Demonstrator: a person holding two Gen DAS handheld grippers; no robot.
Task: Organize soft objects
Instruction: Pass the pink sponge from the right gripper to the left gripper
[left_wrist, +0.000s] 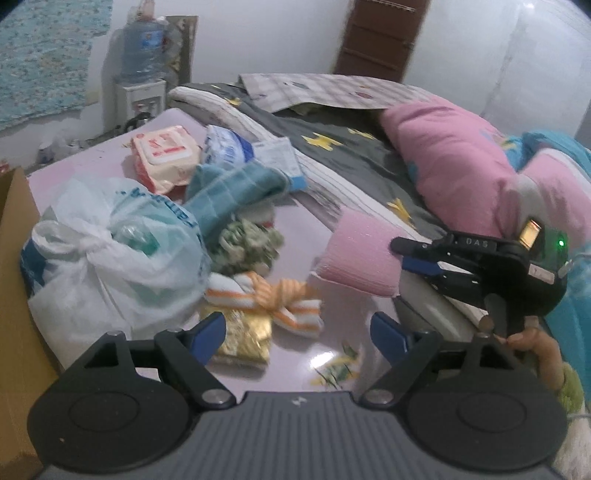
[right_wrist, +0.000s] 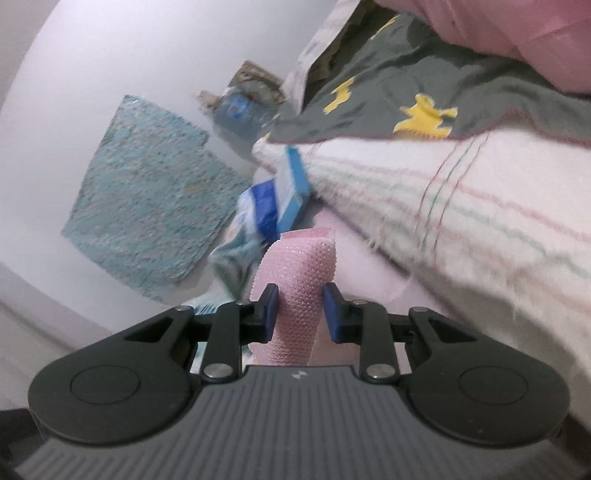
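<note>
My right gripper (right_wrist: 301, 314) is shut on a pink textured sponge cloth (right_wrist: 299, 288) and holds it above the lilac table; from the left wrist view the same pink cloth (left_wrist: 360, 253) hangs from the right gripper (left_wrist: 417, 258). My left gripper (left_wrist: 299, 336) is open and empty, low over the table in front of an orange-striped knotted cloth (left_wrist: 273, 299) and a gold packet (left_wrist: 243, 339). A teal towel (left_wrist: 229, 192) and a green fluffy cloth (left_wrist: 247, 240) lie behind them.
A knotted plastic bag (left_wrist: 110, 251) and a cardboard box (left_wrist: 14, 295) stand at the left. A wet-wipes pack (left_wrist: 166, 155) and blue packets (left_wrist: 229, 147) lie farther back. A pink pillow (left_wrist: 472, 166) and grey blanket (left_wrist: 332, 147) lie on the right.
</note>
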